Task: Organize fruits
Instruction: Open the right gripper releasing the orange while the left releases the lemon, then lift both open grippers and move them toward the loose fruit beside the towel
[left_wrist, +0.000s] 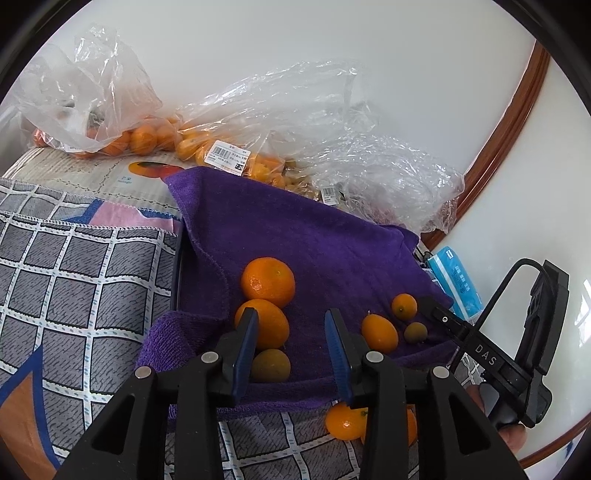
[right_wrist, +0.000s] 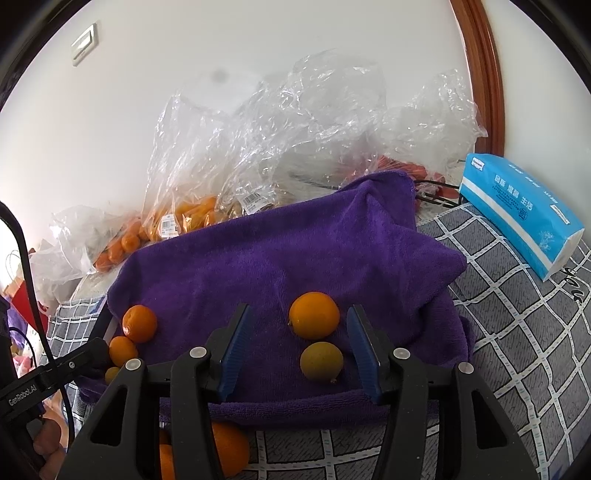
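On the left of our view sit the crumpled clear plastic bags of orange fruit (left_wrist: 147, 136), piled against the wall; a sleeve or tool catching the loose film could drag a whole bag over and spill it. Next comes the purple terry towel (left_wrist: 295, 229), draped loosely over the grey grid-patterned cloth (left_wrist: 74, 266). Its folds are soft and uneven, so we judge any nudge may set round fruit rolling toward the near hem.

Our left gripper (left_wrist: 291, 332) has its jaws spread with nothing pinched; its left finger stands right against the column of the round orange mandarin (left_wrist: 267, 277), the oval orange fruit (left_wrist: 269, 325) and the small greenish-yellow fruit (left_wrist: 271, 365). Closing here could clip the oval one off-centre and squirt it sideways into its neighbours.

Further right lie the small orange kumquats (left_wrist: 379, 332) and a dull brownish little fruit (left_wrist: 415, 332), near our right gripper (right_wrist: 297, 347). Its jaws are spread too, bracketing a round orange fruit (right_wrist: 314, 314) and a yellow-green fruit (right_wrist: 321, 361) without touching either. With two in the gap, we risk pinching both or pushing one off the towel.

Below the hem, loose orange fruits (right_wrist: 229, 452) already rest on the grid cloth. The blue tissue pack (right_wrist: 517, 214) lies at far right, well apart.
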